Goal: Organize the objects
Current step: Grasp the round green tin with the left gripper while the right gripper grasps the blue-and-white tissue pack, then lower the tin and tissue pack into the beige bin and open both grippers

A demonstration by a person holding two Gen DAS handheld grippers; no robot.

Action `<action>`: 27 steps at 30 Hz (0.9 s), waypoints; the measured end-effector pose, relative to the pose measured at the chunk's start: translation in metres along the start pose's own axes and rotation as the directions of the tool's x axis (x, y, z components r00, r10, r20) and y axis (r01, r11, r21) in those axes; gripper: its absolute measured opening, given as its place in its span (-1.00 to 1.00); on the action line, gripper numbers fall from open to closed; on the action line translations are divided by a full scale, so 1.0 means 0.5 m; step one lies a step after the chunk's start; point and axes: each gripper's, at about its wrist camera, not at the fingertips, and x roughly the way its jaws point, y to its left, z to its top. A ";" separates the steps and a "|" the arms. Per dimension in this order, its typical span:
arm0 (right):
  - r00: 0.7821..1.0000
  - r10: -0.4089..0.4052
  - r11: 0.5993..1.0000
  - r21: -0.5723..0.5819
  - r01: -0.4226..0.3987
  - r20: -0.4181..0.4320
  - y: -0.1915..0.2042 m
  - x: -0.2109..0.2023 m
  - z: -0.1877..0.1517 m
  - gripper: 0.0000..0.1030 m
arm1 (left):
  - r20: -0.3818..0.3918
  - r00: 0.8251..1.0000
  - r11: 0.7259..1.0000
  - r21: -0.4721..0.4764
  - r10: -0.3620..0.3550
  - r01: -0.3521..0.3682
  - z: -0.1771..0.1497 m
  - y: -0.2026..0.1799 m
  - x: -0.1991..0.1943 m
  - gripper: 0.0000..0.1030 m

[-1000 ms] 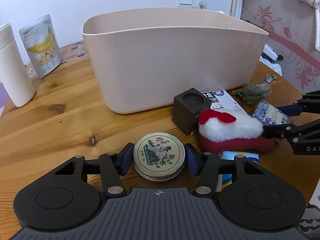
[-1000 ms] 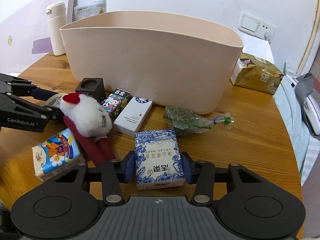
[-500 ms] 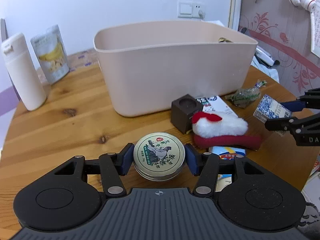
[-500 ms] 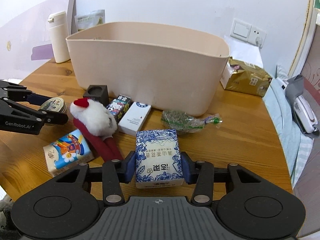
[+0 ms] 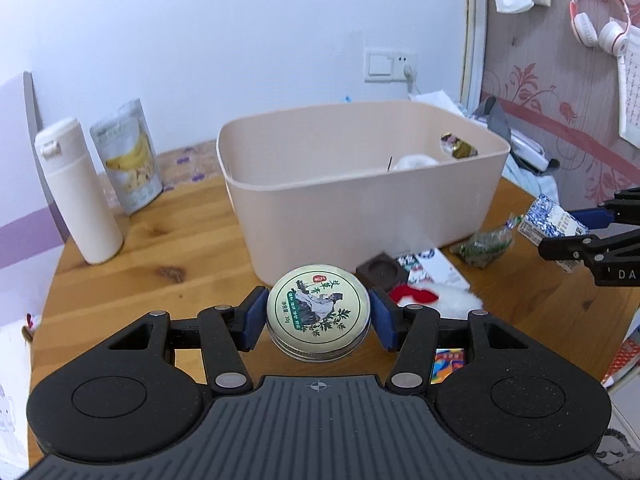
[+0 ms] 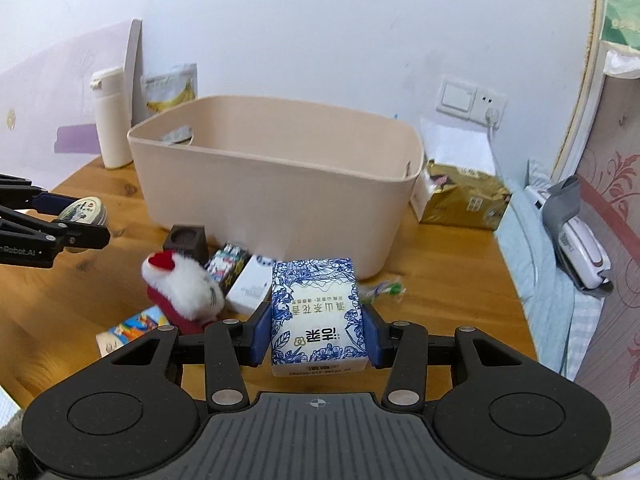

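While the big pink tub (image 5: pixel 360 204) sits on the wooden surface (image 5: pixel 168 248), the left tongs (image 5: pixel 318 322) pinch a round tin (image 5: pixel 318 312) in front of it, and the right tongs (image 6: pixel 316 334) pinch a blue flowery box (image 6: pixel 316 312) there too.

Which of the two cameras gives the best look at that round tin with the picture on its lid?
The left wrist view: the round tin sits close and centred in the left gripper, its lid picture plain. The right wrist view shows the tin only small, near the left edge, partly hidden by the gripper's fingers.
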 end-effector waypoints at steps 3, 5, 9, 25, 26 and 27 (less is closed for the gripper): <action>1.000 -0.005 1.000 0.005 0.005 0.023 -0.007 -0.013 0.013 -0.13 | 0.014 1.000 1.000 0.002 -0.001 0.001 0.017 -0.001 -0.008 0.08; 0.999 -0.006 1.000 0.019 0.005 0.040 -0.013 -0.021 0.022 -0.13 | 0.025 1.000 1.000 0.001 -0.003 0.003 0.026 -0.002 -0.012 0.08; 0.998 -0.012 1.000 0.027 0.010 0.068 -0.019 -0.031 0.037 -0.13 | 0.047 0.999 1.000 0.001 -0.003 0.003 0.045 -0.002 -0.018 0.08; 0.986 -0.034 0.999 0.029 0.029 0.162 -0.038 -0.033 0.114 -0.13 | 0.122 0.993 1.000 0.013 -0.004 0.003 0.136 0.003 0.005 0.08; 0.986 -0.035 0.999 0.028 0.030 0.164 -0.038 -0.030 0.119 -0.13 | 0.125 0.992 1.000 0.012 -0.005 0.003 0.142 0.004 0.009 0.08; 0.986 -0.035 0.999 0.024 0.031 0.165 -0.038 -0.028 0.124 -0.13 | 0.128 0.992 1.000 0.011 -0.005 0.003 0.148 0.005 0.013 0.08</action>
